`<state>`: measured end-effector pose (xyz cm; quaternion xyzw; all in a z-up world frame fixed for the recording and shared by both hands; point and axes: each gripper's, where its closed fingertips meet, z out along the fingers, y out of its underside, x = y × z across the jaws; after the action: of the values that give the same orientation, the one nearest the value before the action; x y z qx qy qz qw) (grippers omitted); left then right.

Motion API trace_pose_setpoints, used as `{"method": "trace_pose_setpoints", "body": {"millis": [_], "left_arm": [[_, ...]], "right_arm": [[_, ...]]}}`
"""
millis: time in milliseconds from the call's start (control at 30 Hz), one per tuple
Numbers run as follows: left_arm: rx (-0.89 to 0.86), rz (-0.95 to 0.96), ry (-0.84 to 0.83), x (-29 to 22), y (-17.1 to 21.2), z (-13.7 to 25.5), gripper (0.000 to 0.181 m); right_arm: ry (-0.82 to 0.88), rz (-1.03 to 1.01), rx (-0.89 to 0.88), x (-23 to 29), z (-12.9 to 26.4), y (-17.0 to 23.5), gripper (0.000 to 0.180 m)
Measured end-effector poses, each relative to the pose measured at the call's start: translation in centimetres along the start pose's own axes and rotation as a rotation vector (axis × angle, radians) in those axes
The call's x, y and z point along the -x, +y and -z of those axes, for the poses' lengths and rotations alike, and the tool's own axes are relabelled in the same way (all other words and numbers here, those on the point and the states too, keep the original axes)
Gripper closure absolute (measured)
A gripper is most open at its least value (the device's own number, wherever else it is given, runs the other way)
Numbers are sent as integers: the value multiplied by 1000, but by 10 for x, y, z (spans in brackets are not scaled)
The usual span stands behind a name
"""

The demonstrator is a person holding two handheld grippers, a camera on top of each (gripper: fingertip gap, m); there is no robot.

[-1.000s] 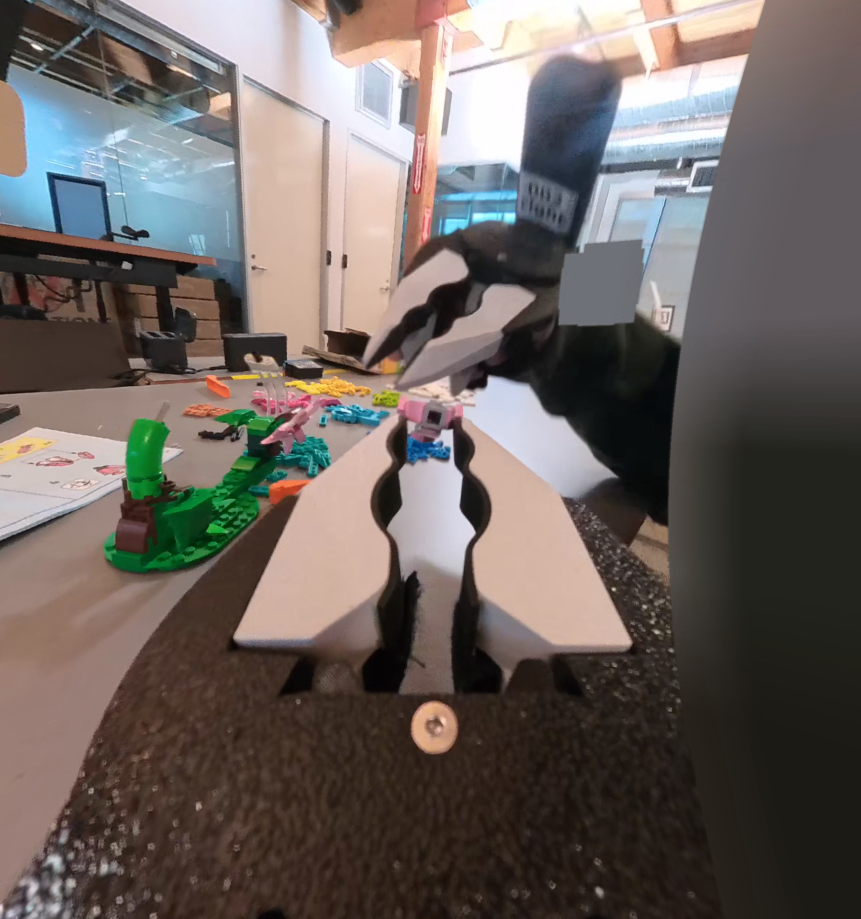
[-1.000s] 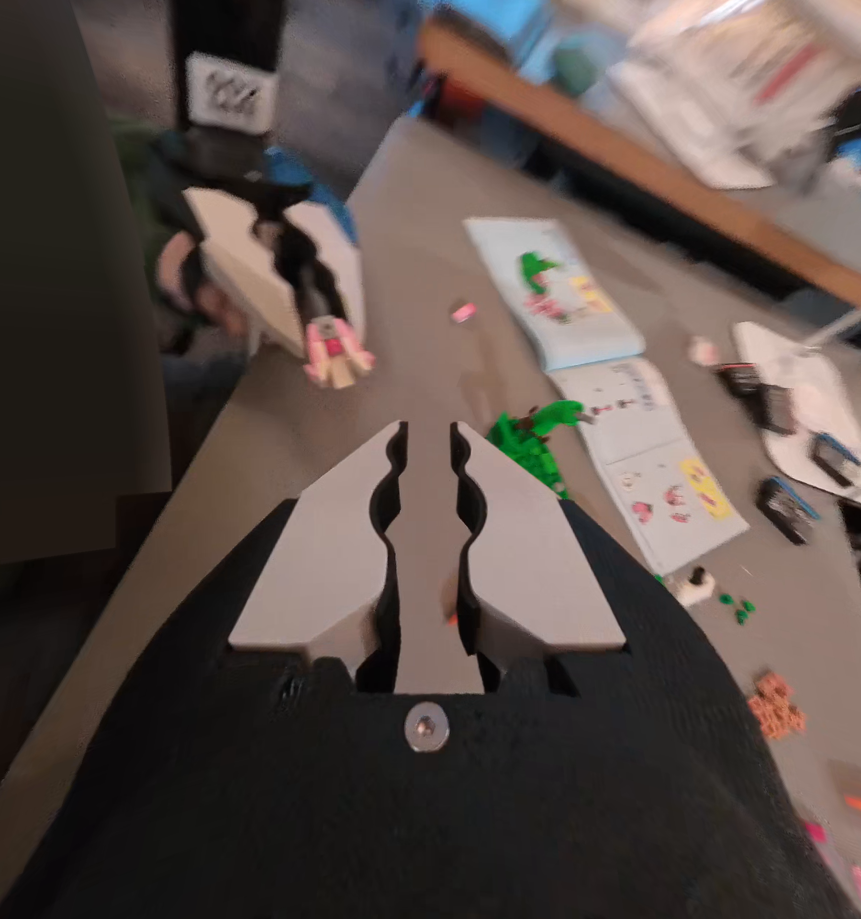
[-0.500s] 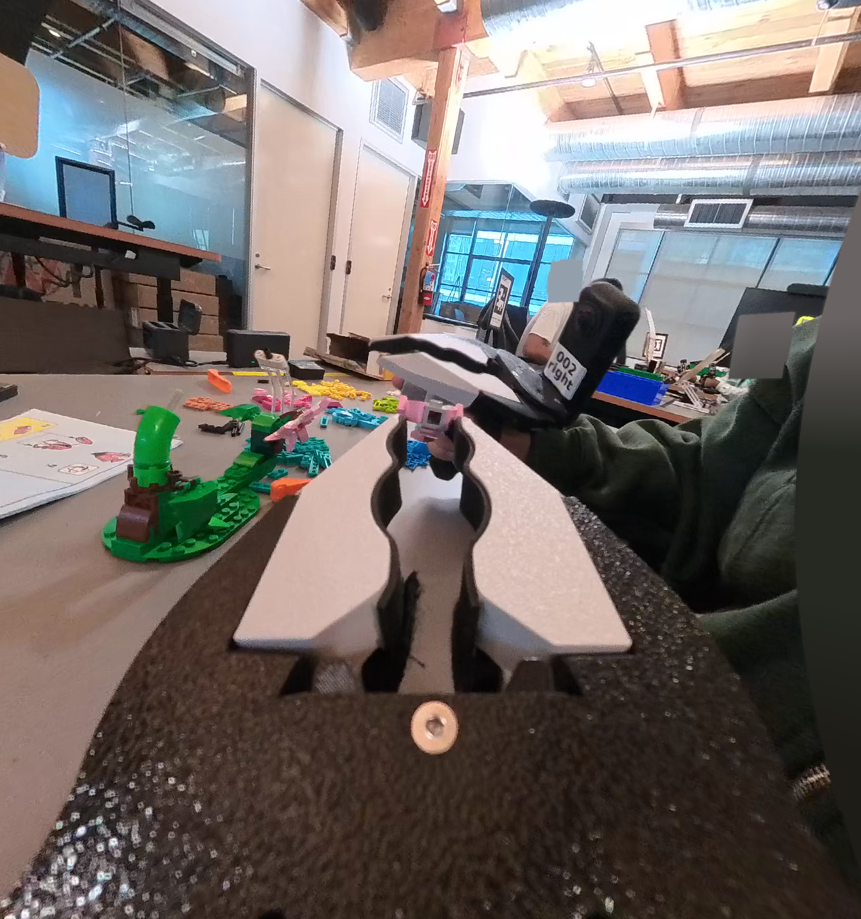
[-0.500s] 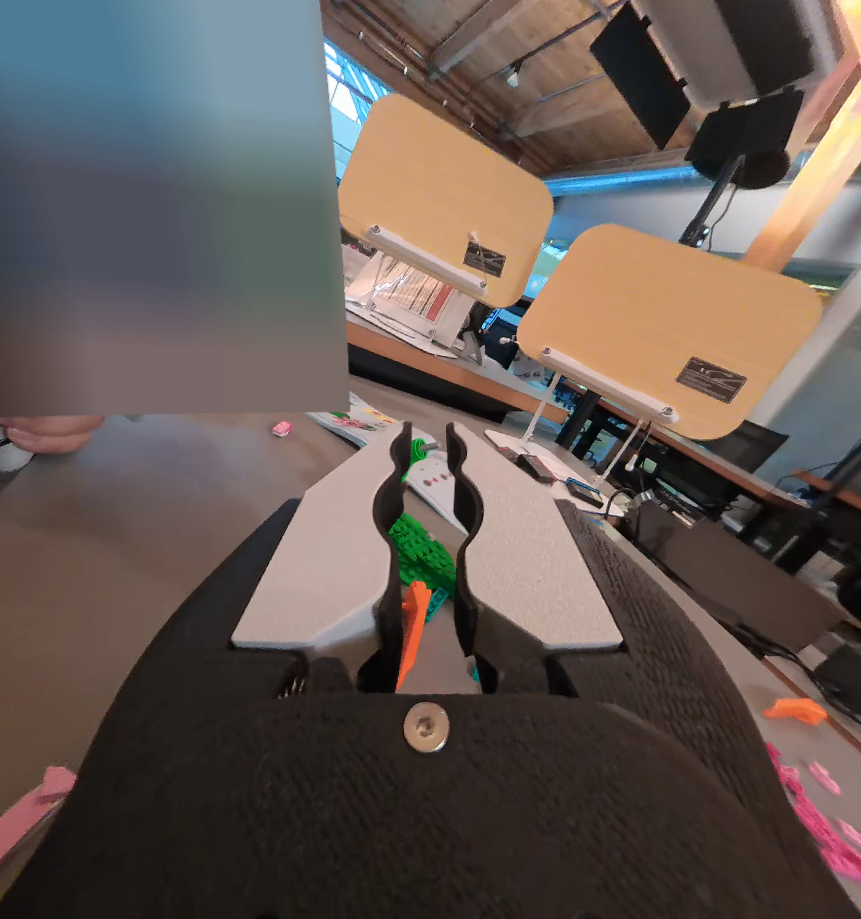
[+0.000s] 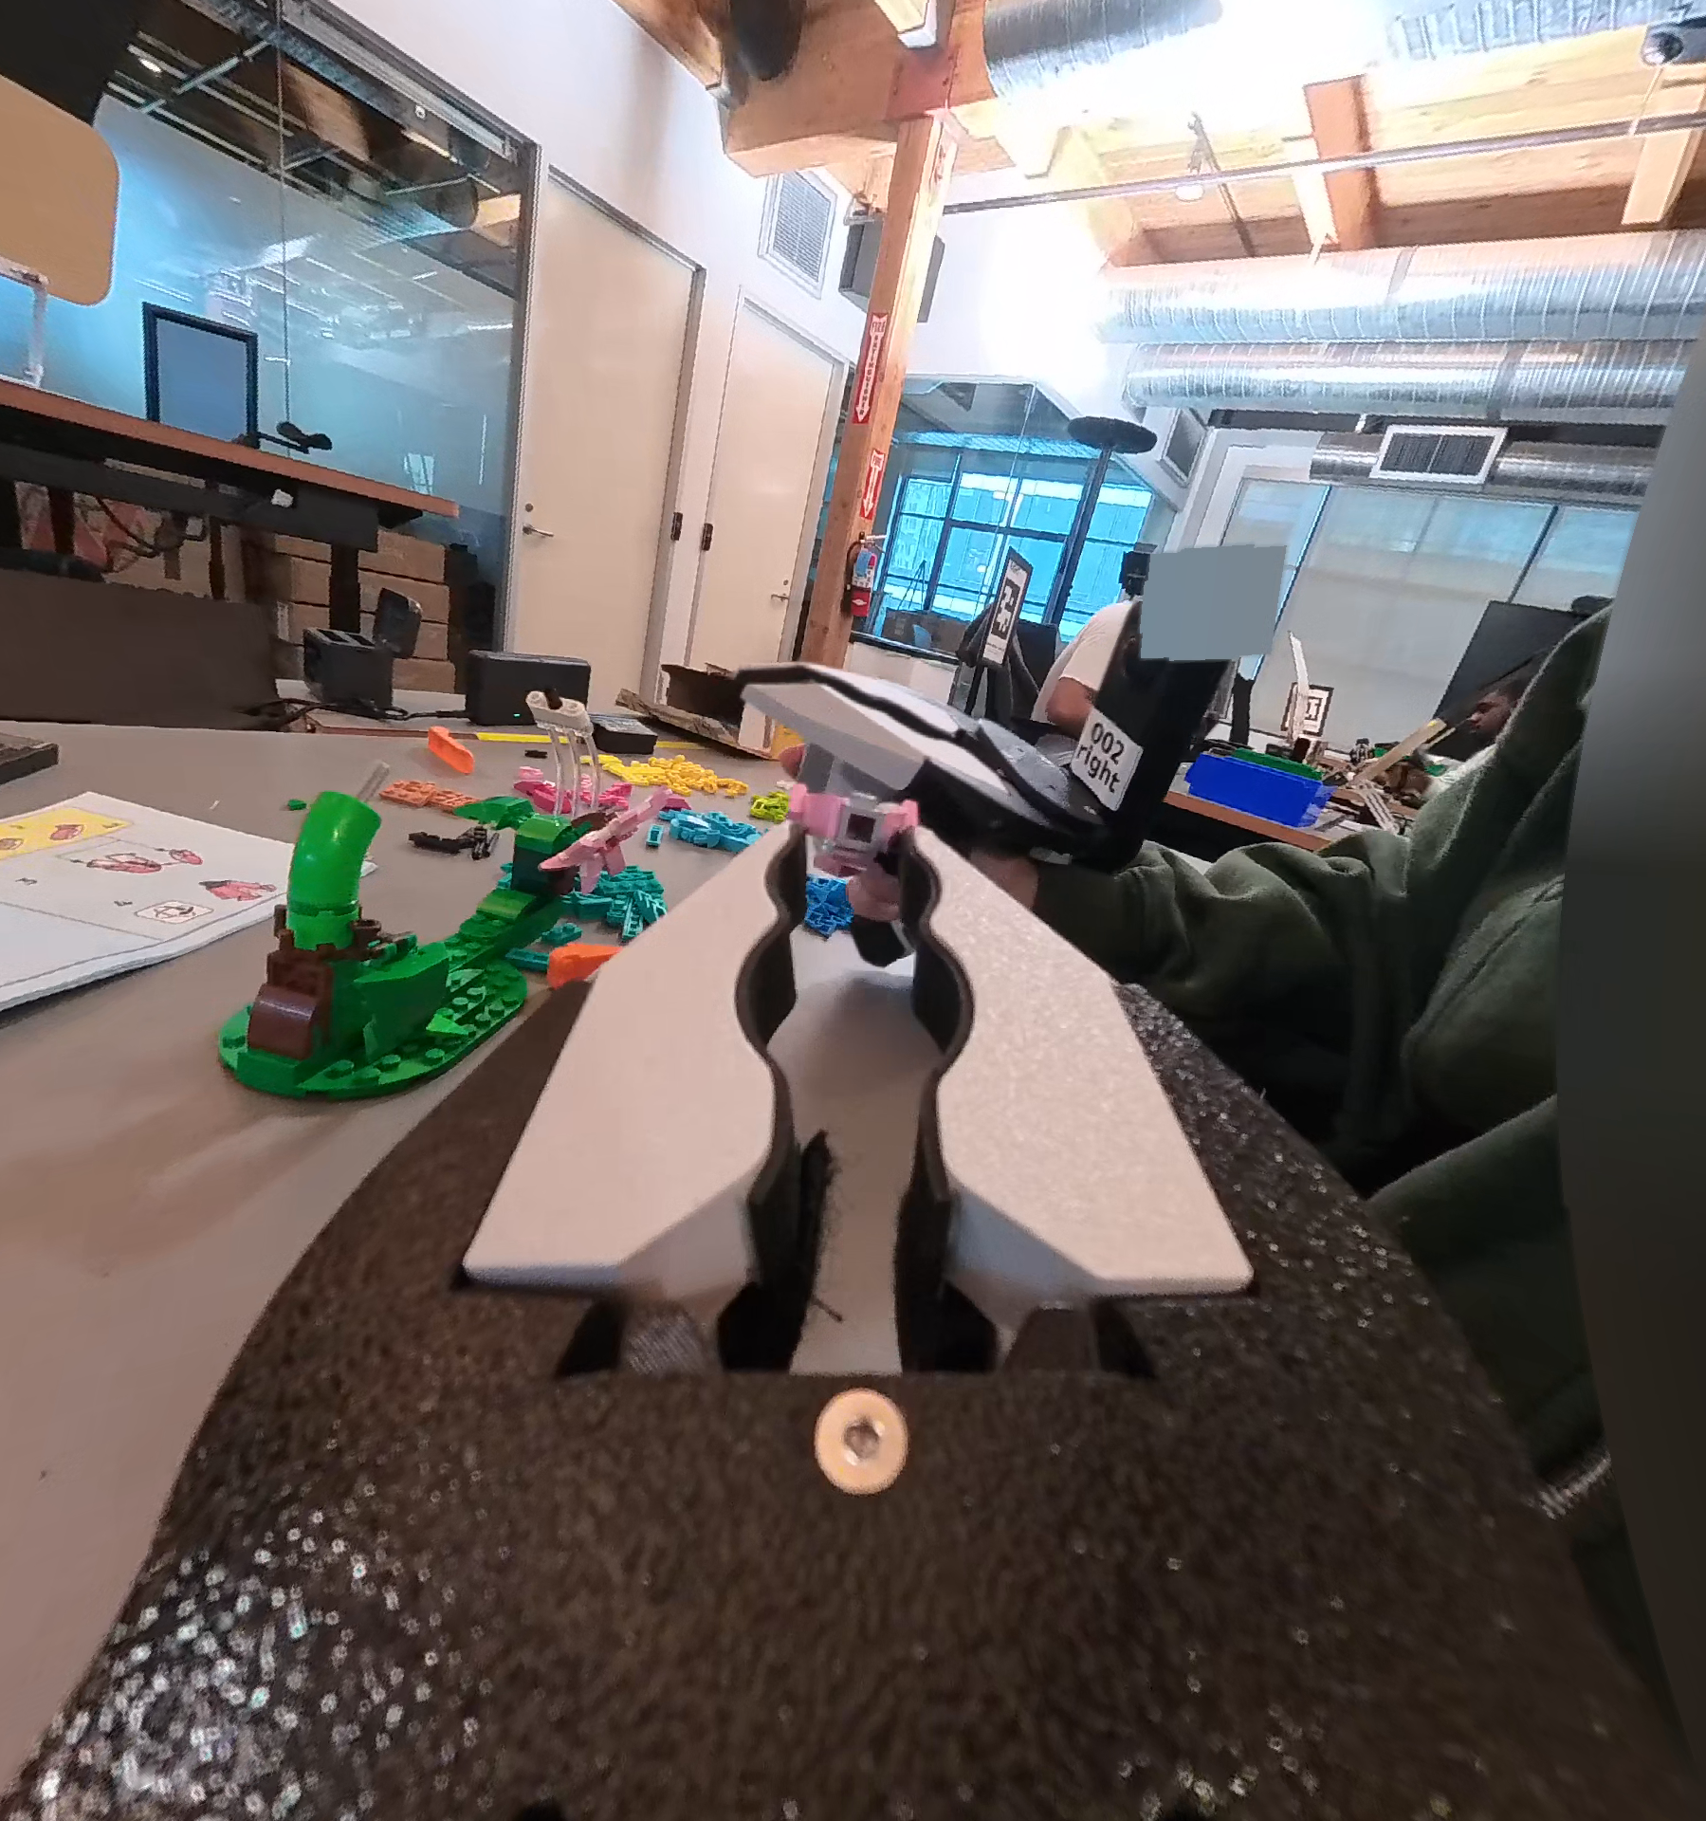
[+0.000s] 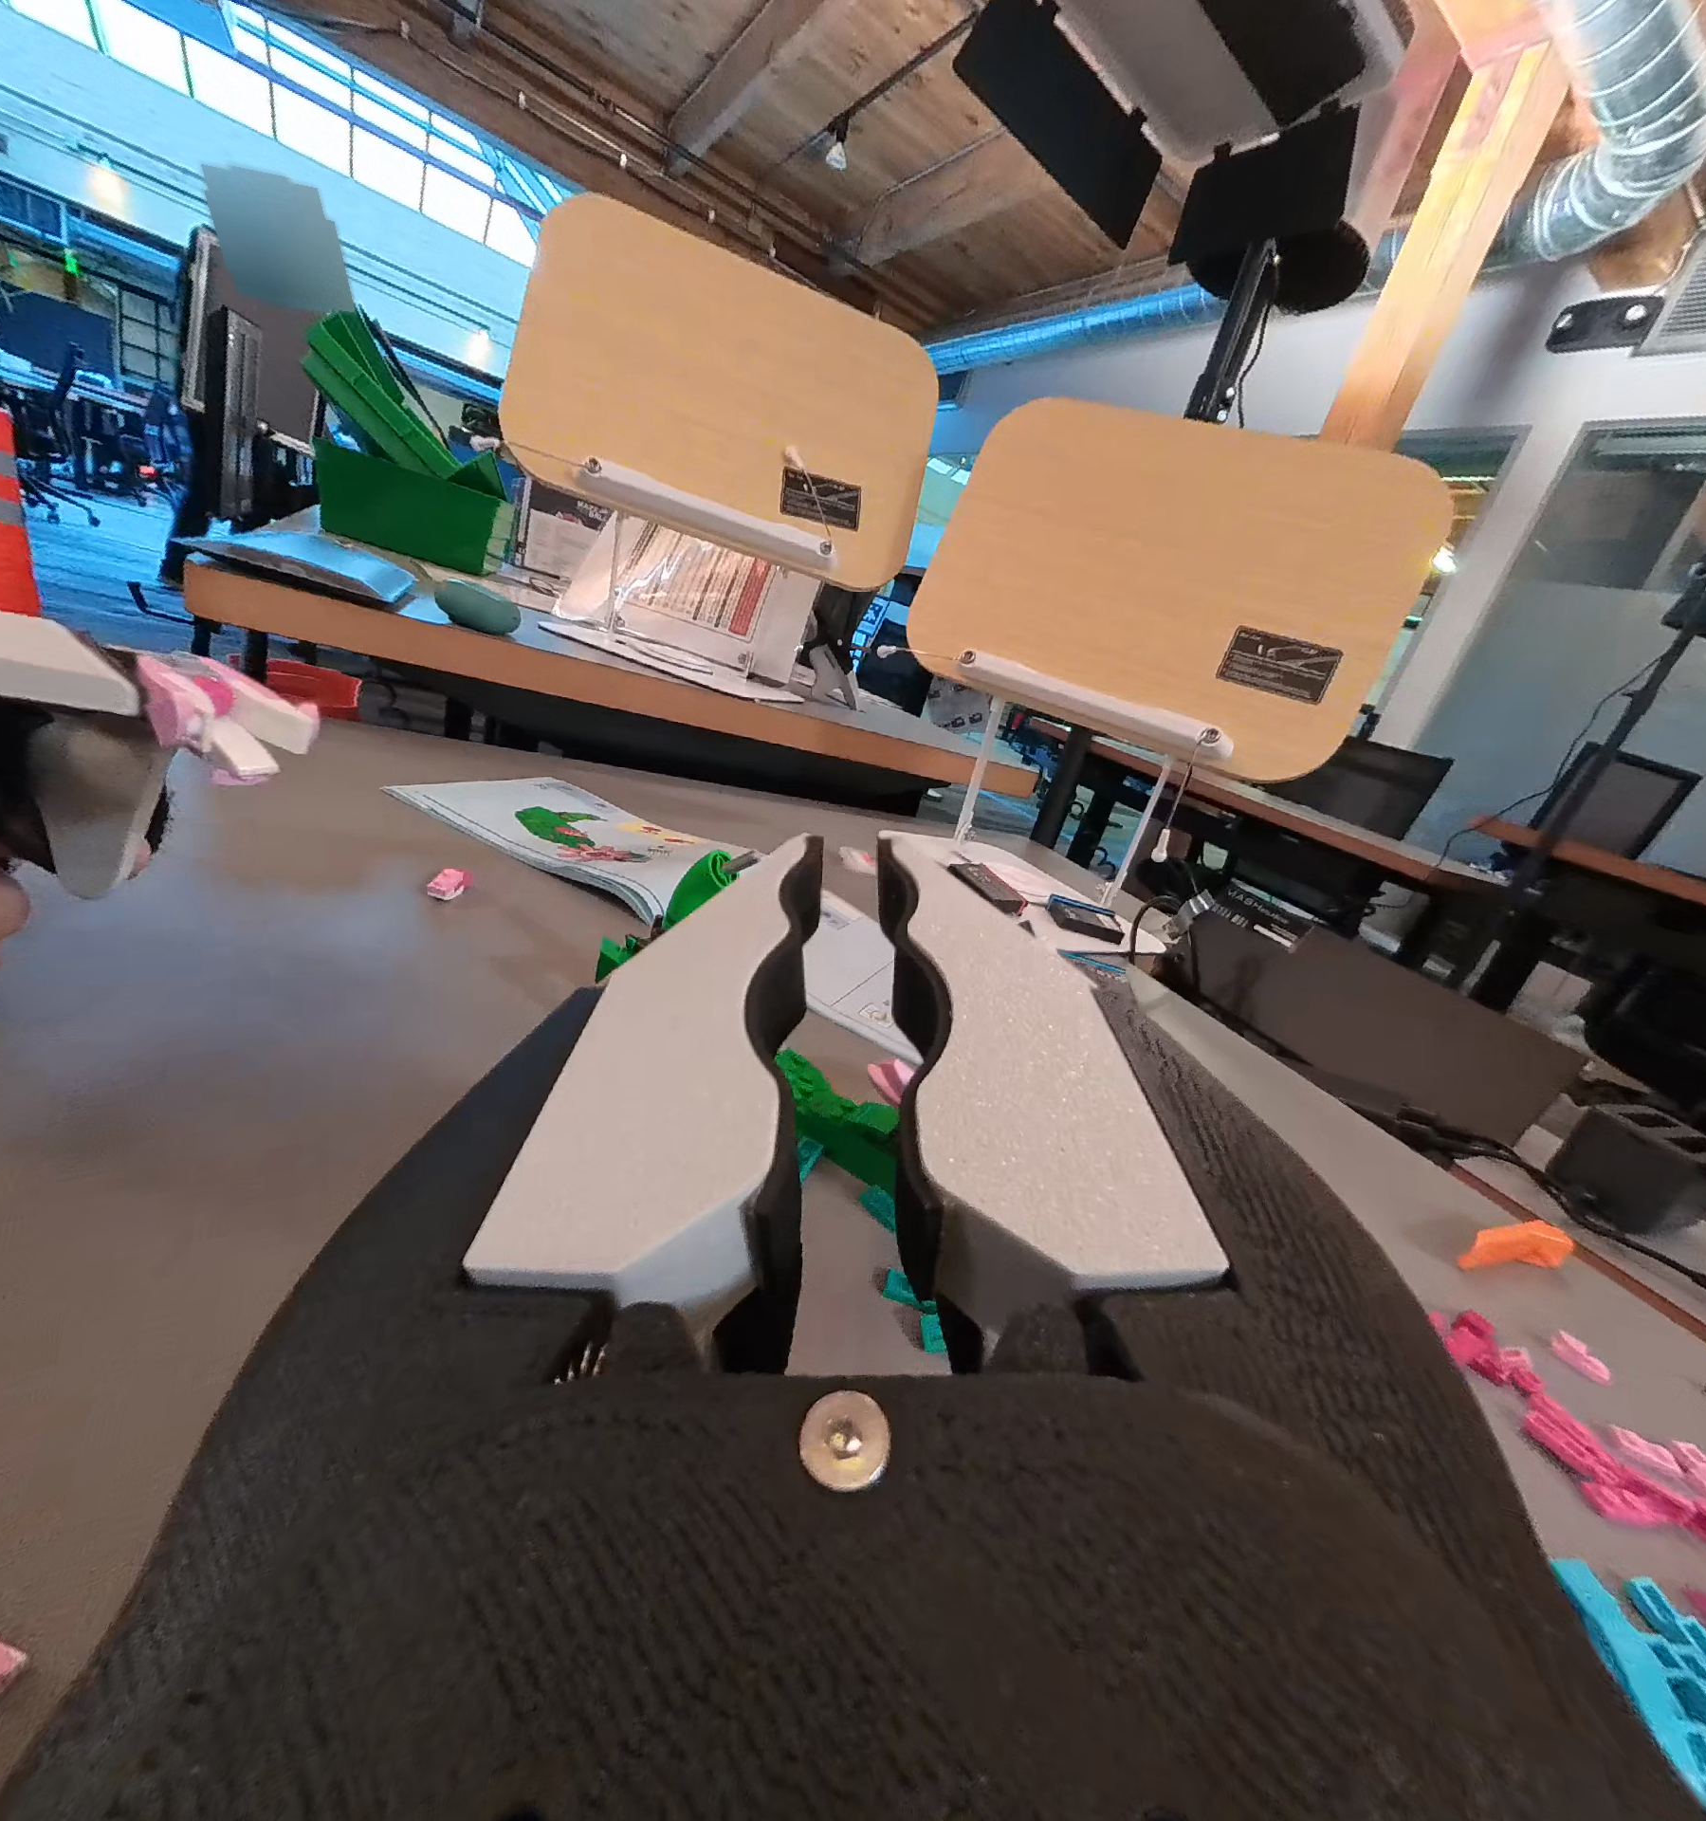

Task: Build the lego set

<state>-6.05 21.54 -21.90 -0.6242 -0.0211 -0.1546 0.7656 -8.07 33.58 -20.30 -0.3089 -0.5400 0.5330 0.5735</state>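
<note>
My left gripper (image 5: pixel 854 838) is shut on a small pink Lego assembly (image 5: pixel 851 826) and holds it above the grey table (image 5: pixel 90 1182). The right gripper (image 5: pixel 780 729) lies on its side just above and behind that piece, with a person's fingertips near it. In the right wrist view my right gripper (image 6: pixel 849 849) is empty, its jaws a narrow gap apart. The left gripper (image 6: pixel 129 729) with the pink assembly (image 6: pixel 218 714) shows at the far left. The green Lego base with a curved green stem (image 5: pixel 366 995) stands on the table; part of it (image 6: pixel 839 1113) shows behind my right fingers.
An open instruction booklet (image 5: pixel 90 887) lies left of the build. Loose bricks lie in piles: teal (image 5: pixel 622 887), yellow (image 5: pixel 671 774), pink (image 6: pixel 1617 1468), cyan (image 6: pixel 1696 1675), one orange (image 6: pixel 1519 1247). A stray pink piece (image 6: pixel 450 882) lies alone. Two wooden stands (image 6: pixel 720 394) rise behind. My hands' fingertips stand some 12 cm from each other.
The right gripper swung from pointing down at the table to level and came in beside the pink assembly. The left gripper kept hold of the assembly and barely moved.
</note>
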Motion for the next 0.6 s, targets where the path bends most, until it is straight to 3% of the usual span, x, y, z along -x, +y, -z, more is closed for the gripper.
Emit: {"method": "trace_pose_setpoints", "body": {"millis": [33, 133, 233, 500, 600], "left_arm": [[-3, 1, -5, 1, 0, 0, 165], [-2, 2, -14, 2, 0, 0, 165], [-5, 1, -41, 4, -2, -1, 165], [-197, -52, -209, 14, -40, -2, 164], [-198, -129, -258, 15, -43, -4, 165]], "right_arm": [[3, -2, -5, -1, 1, -1, 171], [-6, -18, -21, 0, 0, -2, 171], [-151, -10, -40, 21, -7, -2, 170], [-308, -6, -97, 25, -2, -11, 169], [-569, 38, 28, 52, 12, 6, 170]]}}
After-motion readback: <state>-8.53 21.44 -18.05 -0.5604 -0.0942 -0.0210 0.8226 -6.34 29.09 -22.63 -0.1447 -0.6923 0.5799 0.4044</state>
